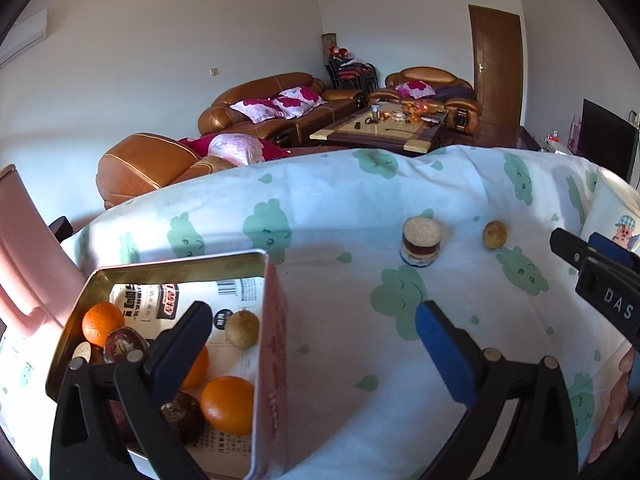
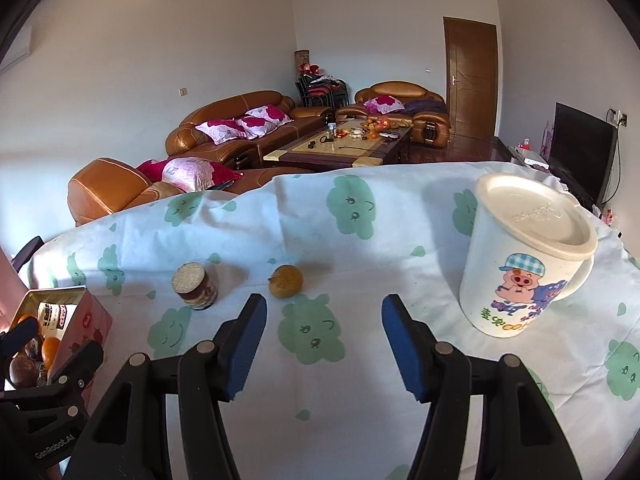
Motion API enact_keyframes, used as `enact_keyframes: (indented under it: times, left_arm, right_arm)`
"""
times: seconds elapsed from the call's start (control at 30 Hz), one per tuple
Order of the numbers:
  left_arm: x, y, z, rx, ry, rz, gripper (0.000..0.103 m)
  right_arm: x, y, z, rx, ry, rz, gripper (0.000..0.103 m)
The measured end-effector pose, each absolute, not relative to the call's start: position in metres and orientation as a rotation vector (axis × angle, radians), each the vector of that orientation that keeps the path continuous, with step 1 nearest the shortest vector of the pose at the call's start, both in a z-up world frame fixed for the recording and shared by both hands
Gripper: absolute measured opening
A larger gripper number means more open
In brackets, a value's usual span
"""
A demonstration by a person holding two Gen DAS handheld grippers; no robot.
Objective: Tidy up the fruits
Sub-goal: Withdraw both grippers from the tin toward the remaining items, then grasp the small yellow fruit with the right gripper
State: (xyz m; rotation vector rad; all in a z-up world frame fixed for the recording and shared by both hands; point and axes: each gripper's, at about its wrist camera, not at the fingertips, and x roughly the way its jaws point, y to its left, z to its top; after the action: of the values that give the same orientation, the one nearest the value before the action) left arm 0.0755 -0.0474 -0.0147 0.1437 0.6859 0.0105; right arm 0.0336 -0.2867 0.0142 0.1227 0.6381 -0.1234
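An open tin (image 1: 180,264) at the lower left holds two oranges (image 1: 228,404), dark passion fruits (image 1: 126,344) and a yellowish round fruit (image 1: 242,329). My left gripper (image 1: 314,312) is open, one finger over the tin, the other over the cloth, with the tin's right wall between them. A loose yellow-brown fruit (image 2: 286,281) lies on the cloud-print cloth, apart from everything. My right gripper (image 2: 324,308) is open and empty, just short of that fruit and slightly to its right. The tin (image 2: 68,308) shows at the far left of the right wrist view.
A small layered jar (image 2: 196,286) stands left of the loose fruit. A lidded white cartoon mug (image 2: 524,256) stands at the right. A pink chair back (image 1: 24,260) rises left of the tin. The table's far edge (image 2: 360,172) drops off towards brown sofas.
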Motion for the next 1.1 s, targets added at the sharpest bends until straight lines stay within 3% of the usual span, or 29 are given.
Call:
enact_keyframes:
  times: [1.1]
  left_arm:
    - [0.097, -0.088, -0.023, 0.149, 0.728, -0.009, 0.103]
  right_arm:
    - [0.049, -0.317, 0.013, 0.116, 0.636, -0.145, 0.062]
